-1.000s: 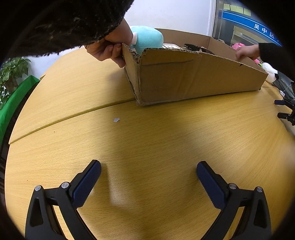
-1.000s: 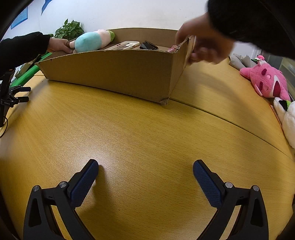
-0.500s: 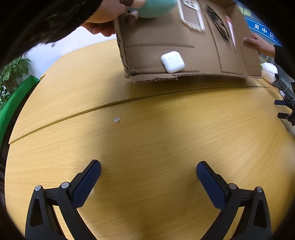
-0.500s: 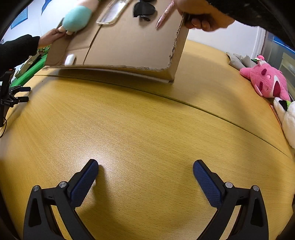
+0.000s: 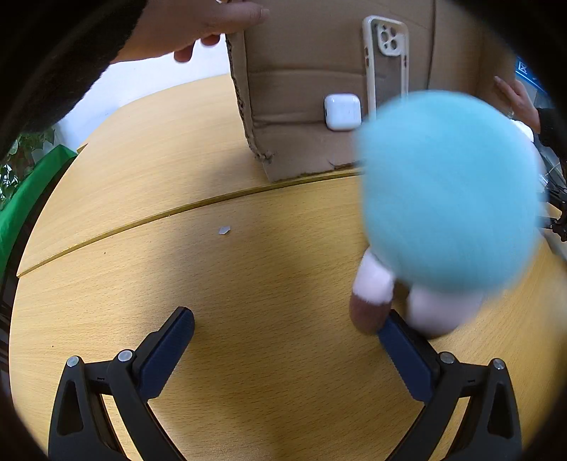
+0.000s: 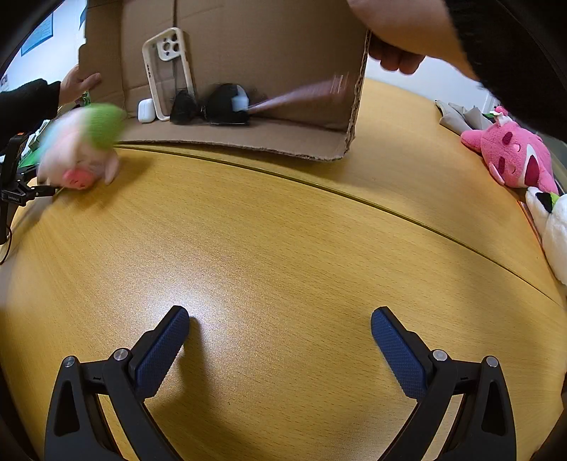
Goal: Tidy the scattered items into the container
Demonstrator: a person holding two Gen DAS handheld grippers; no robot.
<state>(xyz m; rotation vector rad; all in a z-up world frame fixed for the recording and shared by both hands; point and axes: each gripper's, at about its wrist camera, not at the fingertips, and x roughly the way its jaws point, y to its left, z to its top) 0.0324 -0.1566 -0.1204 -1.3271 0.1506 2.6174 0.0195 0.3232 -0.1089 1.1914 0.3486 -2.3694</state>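
- Right now the cardboard box (image 6: 248, 138) is tipped up on its long edge; open side faces both cams, base stands near vertical, lower wall lies on the wooden table (image 6: 283, 248); long axis runs left-right across the far table.
- 2 bare hands grip it: 1 hand (image 5: 198, 28) on the left end in left wrist view, another hand (image 6: 79, 83) on the far end in right wrist view.
- Phone case (image 5: 386, 64) stands upright against the box base, camera cut-out at top, long axis vertical; white earbud case (image 5: 342, 111) sits just beside its foot, at the base/wall crease.
- Black sunglasses (image 6: 212, 106) lie in the same crease, right of the phone case; lenses side by side along the box's length.
- Pink stick-like item (image 6: 301, 95) is a motion smear inside the box, slanting up toward the right end; can't tell what it is.
- Blue plush toy (image 5: 450, 191) is out of the box, blurred; in left wrist view its pale feet point down toward cam, 1 foot at the right finger's tip, contact unclear; in right wrist view it's at the table's left edge, green end up.
- Left gripper (image 5: 287, 326): wide open, holds nothing; fingers just over the table.
- Right gripper (image 6: 280, 326): wide open, empty, well apart from the box.
- Pink plush (image 6: 514, 156) and white plush (image 6: 553, 227) lie at far right.
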